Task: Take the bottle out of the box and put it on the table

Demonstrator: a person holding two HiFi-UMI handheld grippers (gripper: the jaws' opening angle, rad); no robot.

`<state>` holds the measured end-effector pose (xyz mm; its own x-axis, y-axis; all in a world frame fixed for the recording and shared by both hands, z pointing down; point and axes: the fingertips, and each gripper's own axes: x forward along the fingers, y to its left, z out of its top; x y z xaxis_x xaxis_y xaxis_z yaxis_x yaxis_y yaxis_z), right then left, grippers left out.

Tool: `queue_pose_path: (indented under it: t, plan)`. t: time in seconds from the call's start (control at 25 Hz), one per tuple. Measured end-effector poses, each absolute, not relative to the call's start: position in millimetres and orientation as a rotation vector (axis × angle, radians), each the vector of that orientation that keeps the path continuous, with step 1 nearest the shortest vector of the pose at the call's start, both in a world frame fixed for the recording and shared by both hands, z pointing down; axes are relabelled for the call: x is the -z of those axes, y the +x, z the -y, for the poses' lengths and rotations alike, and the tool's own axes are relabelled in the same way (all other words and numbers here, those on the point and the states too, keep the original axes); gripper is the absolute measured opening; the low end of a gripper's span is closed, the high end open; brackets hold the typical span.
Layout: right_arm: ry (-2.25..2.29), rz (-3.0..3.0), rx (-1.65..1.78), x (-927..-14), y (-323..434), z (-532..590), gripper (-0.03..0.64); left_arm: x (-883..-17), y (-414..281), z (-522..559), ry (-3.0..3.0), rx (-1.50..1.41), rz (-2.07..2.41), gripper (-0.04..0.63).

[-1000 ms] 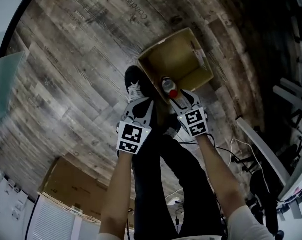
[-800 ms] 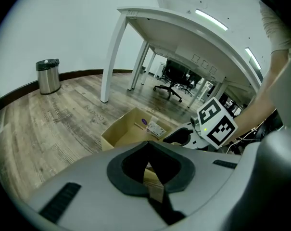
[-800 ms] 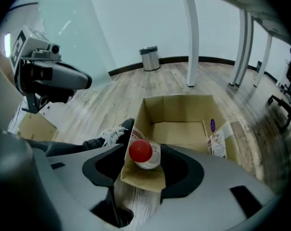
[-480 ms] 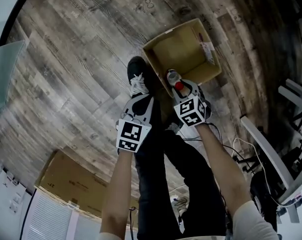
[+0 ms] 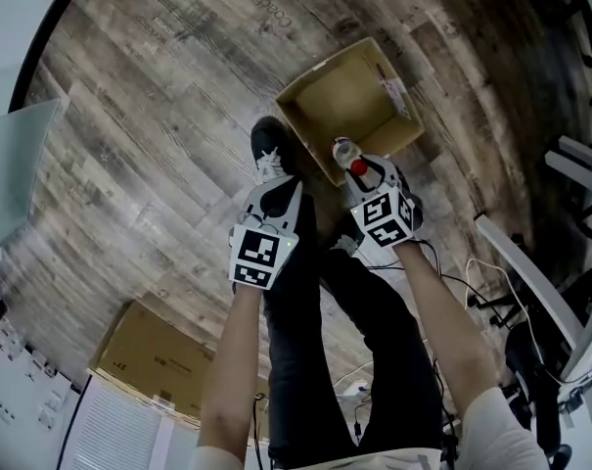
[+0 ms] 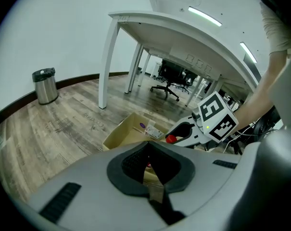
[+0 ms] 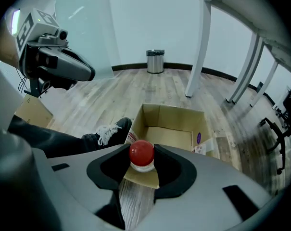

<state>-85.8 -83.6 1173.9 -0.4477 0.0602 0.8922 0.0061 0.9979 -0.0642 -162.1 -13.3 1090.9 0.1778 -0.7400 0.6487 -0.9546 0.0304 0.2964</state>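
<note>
A clear bottle (image 5: 345, 151) with a red cap (image 7: 142, 153) stands upright at the near wall of the open cardboard box (image 5: 300, 143) on the floor. My right gripper (image 5: 360, 170) points steeply down with its jaws closing. The cap sits between them and both pads touch it (image 7: 142, 163). My left gripper (image 5: 268, 196) hangs to the left of the box, above a black shoe, shut on nothing (image 6: 152, 173). The left gripper view shows the right gripper (image 6: 184, 131) with the red cap (image 6: 170, 139) over the box (image 6: 120, 136).
I stand on a wood-plank floor with a black shoe (image 5: 269, 155) beside the box. A second cardboard box (image 5: 154, 360) lies behind me at the left. A white table (image 6: 183, 30) stands past the box, with a bin (image 7: 155, 61), an office chair (image 6: 167, 77) and cables (image 5: 457, 287) around.
The right gripper has rolled and its jaws have come in round the bottle's red cap. The left gripper has hardly moved.
</note>
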Motion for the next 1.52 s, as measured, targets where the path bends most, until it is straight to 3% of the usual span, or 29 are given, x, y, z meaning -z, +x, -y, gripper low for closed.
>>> queue_pose_path:
  t: [0.6, 1.52]
  plan:
    - [0.096, 2.138, -0.106, -1011.2, -78.6, 126.8, 0.181, -955.4, -142.0, 69.6, 1.957, -0.421, 1.54, 0.015]
    - [0.326, 2.242, -0.146, -695.4, -76.4, 158.7, 0.183, -676.6, -177.5, 91.3, 2.016, -0.322, 1.64, 0.015]
